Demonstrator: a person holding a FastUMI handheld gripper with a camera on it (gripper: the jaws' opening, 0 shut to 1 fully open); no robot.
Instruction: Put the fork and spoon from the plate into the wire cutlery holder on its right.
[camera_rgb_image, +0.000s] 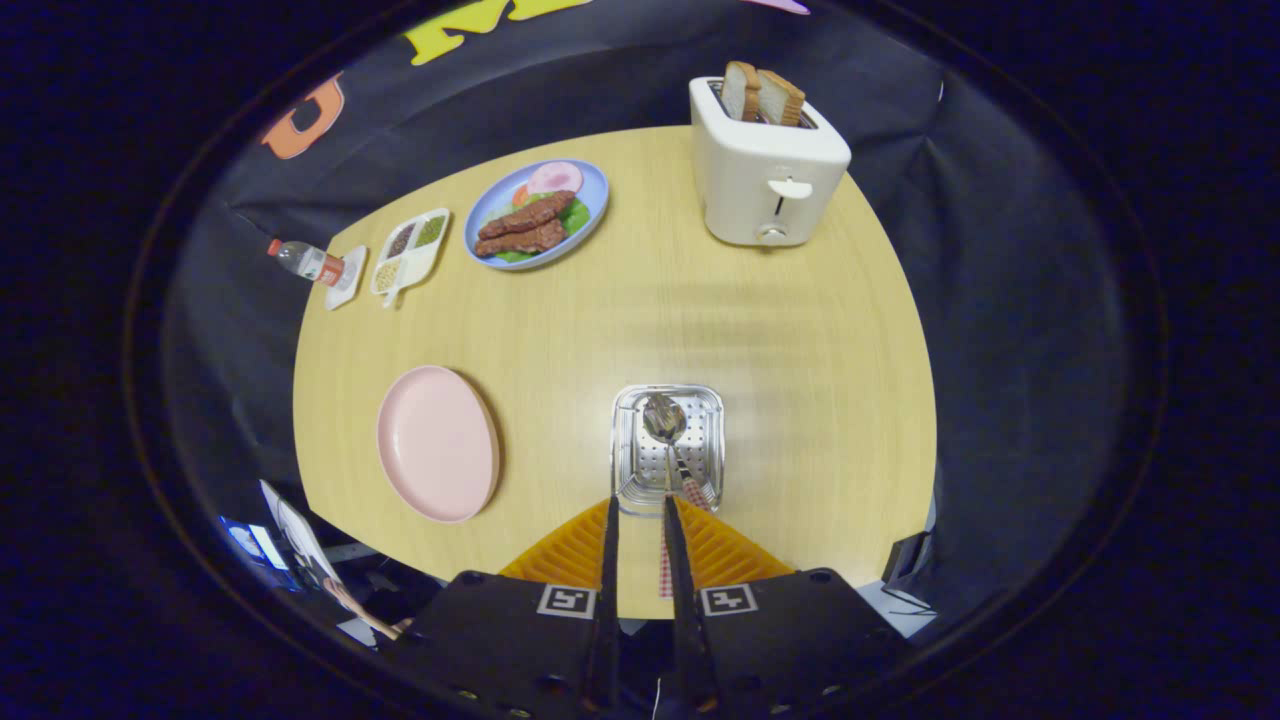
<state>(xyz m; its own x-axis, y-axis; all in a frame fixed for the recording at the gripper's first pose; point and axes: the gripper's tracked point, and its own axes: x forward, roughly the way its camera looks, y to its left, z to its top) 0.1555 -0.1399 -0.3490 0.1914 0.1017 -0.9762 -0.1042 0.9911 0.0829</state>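
Note:
The metal cutlery holder (668, 445) stands just ahead of my fingertips, to the right of the empty pink plate (437, 443). Inside it lies a spoon (664, 418), bowl toward the far side and red-checked handle slanting back toward me. Fork tines (707, 491) seem to show at the holder's near right corner. My gripper (639, 505) hovers over the holder's near edge, its orange fingers (575, 545) a narrow gap apart. A strip of red-checked handle (665, 575) shows in that gap against the right finger; the left finger does not touch it.
A white toaster (765, 170) with two bread slices stands at the far right of the round wooden table (800, 340). A blue plate of food (537, 213), a divided white tray (410, 252) and a small bottle (305, 260) sit along the far left.

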